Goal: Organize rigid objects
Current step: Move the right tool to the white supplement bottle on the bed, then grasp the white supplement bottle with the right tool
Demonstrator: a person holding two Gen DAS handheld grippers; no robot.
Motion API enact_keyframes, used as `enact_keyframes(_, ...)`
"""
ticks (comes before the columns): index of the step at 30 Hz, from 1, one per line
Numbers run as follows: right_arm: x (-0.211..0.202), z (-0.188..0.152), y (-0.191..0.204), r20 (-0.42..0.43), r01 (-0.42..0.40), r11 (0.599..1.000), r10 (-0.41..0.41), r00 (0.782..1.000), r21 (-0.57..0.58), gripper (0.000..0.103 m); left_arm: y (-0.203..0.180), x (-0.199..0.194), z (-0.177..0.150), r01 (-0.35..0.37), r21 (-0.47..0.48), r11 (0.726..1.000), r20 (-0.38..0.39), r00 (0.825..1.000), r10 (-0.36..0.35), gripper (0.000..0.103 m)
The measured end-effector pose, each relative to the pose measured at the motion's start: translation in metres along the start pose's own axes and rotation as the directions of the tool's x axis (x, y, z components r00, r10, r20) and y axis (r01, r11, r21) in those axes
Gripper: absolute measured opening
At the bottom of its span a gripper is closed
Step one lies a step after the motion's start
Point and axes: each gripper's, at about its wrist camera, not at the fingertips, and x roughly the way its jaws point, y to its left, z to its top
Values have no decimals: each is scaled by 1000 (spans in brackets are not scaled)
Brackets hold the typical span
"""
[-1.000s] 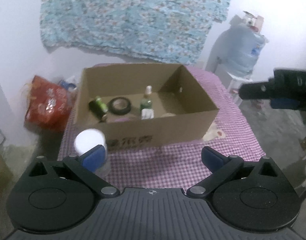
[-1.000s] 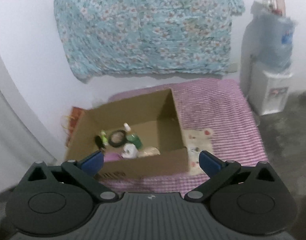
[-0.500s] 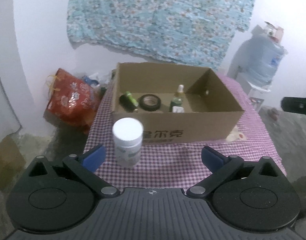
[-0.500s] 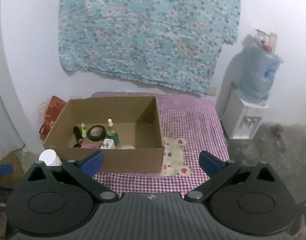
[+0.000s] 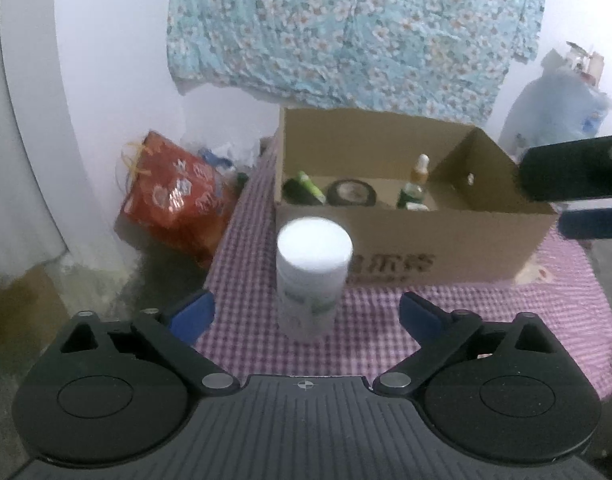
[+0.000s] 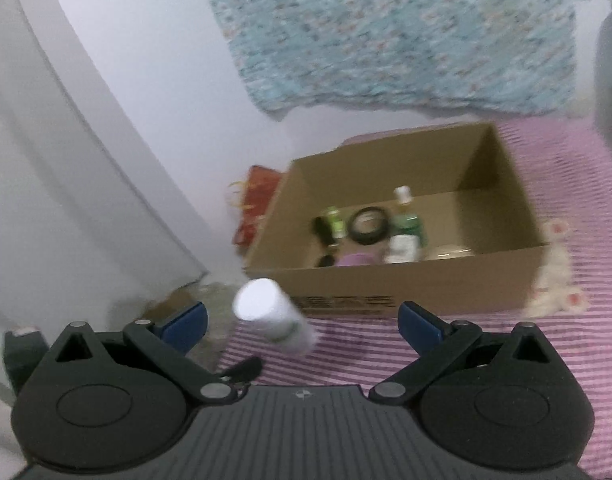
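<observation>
On the far left, off the tabletop [image 5: 506,320], a red printed bag [image 5: 177,196] sits on the floor; its markings are too blurred to read. The white-capped bottle [image 5: 312,276] stands upright on the checked cloth, just in front of the cardboard box [image 5: 446,248] and apart from it, framed between the spread jaws of the left gripper [image 5: 306,314], which hold nothing. For a clean pick, my judgement is that the left gripper should go forward until the blue pads sit either side of the bottle's body below the cap, then close squarely so it does not tip, lift it clear of the box's near wall and set it down in the free right part of the box. A green label band on the bottle cannot be read. The box front carries dark printed characters, smeared beyond reading. Inside lie a tape roll [image 5: 352,192] and a dropper bottle [image 5: 416,184]. The right gripper [image 6: 301,320] is likewise wide open and empty.
</observation>
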Motion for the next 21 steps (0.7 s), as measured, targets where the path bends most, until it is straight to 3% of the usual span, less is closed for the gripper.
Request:
enact_keyframes(5, 44, 3, 9, -60, -49, 999, 50, 997, 21, 96, 2, 22, 5, 26, 10, 1000, 18, 999, -27, 91)
enact_keyframes(7, 61, 6, 6, -84, -71, 996, 75, 994, 53, 92, 3, 30, 7, 36, 10, 999, 15, 999, -36, 78)
enact_keyframes(15, 112, 6, -5, -160, -112, 982, 136, 978, 153, 64, 12, 58, 12, 66, -14, 998, -43, 997, -67, 60)
enact_keyframes(19, 126, 1, -9, -180, -133, 972, 169, 969, 194, 58, 13, 60, 12, 76, -20, 997, -44, 996, -77, 54)
enact_keyframes(21, 129, 2, -10, -187, -147, 967, 187, 964, 207, 45, 13, 59, 11, 76, -23, 997, -44, 996, -77, 54)
